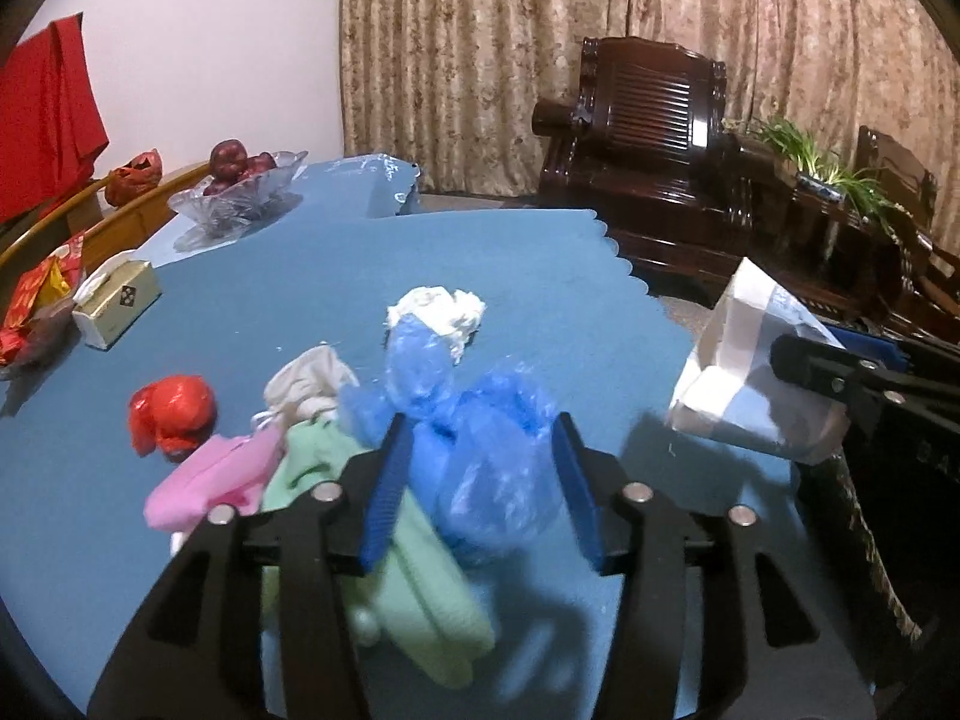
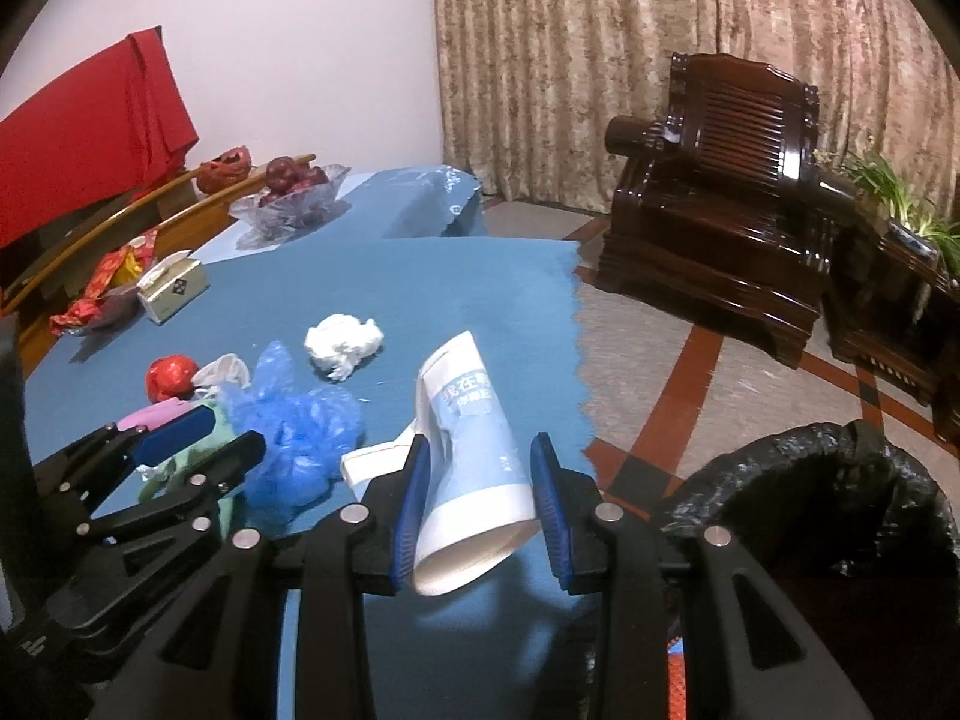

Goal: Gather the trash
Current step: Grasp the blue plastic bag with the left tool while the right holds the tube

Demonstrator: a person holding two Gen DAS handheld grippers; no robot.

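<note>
on the blue tablecloth: one crumpled blue plastic bag, one white paper wad beyond it, one red wrapper ball, one pink cloth and one green cloth beside the bag, one white pouch, one tissue box and one glass fruit bowl at the cloth's far side. two grippers, one black-lined bin off the cloth's edge.

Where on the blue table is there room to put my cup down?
Bare cloth lies between the tissue box, the white paper wad and the scalloped far edge. It is crowded nearer, where the red ball, blue plastic bag and pink and green cloths bunch.
</note>
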